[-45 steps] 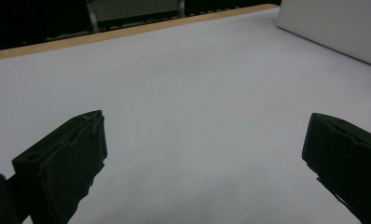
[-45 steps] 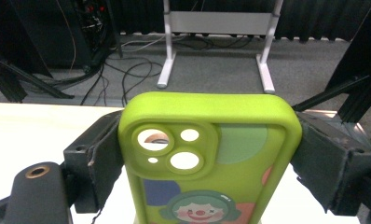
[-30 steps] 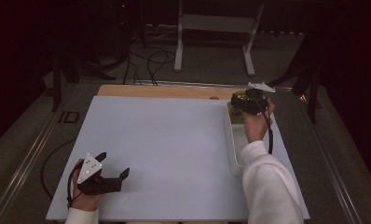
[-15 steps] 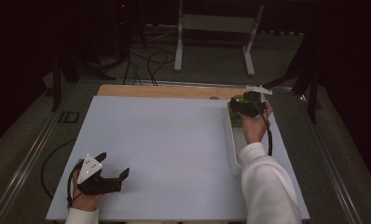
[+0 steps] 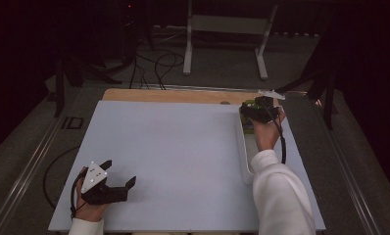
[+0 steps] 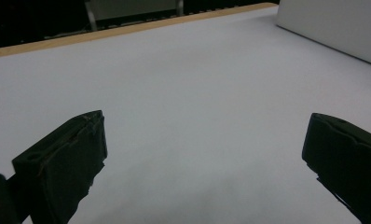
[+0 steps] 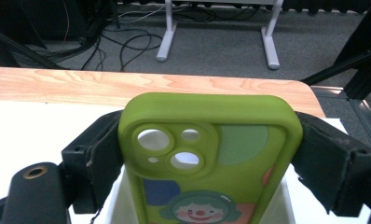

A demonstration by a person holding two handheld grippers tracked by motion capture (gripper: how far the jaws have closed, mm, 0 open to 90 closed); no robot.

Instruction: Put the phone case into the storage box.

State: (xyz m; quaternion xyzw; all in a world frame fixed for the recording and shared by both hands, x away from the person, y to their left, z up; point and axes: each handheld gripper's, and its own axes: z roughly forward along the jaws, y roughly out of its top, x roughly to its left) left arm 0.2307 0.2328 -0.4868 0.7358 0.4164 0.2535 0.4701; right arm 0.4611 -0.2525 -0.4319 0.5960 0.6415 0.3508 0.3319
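One thing is in work at this moment: a green phone case (image 7: pixel 207 158) with a cartoon clown face printed on its back. The right hand-held gripper (image 5: pixel 259 108) has its two jaws pressed against the long sides of the case, so the grasp looks already done. In the high view this hand-held gripper is at the far right part of the desk (image 5: pixel 183 147), over the far end of a long white tray (image 5: pixel 243 152). In the right gripper view, the white wall of the tray shows directly under the case, but I cannot tell if the case touches it or is a little above it. I judge that what is left is either lifting the case out or putting it down into the tray; the pictures do not decide which.

The left hand-held gripper (image 5: pixel 115 185) rests at the near left corner of the desk, jaws wide apart and holding nothing, well apart from the tray. The white surface between the two is bare, so nothing there blocks a move. Beyond the desk edge are a wooden strip (image 5: pixel 173 96), cables on the floor (image 5: pixel 158 61) and a white metal stand (image 5: pixel 227 29).
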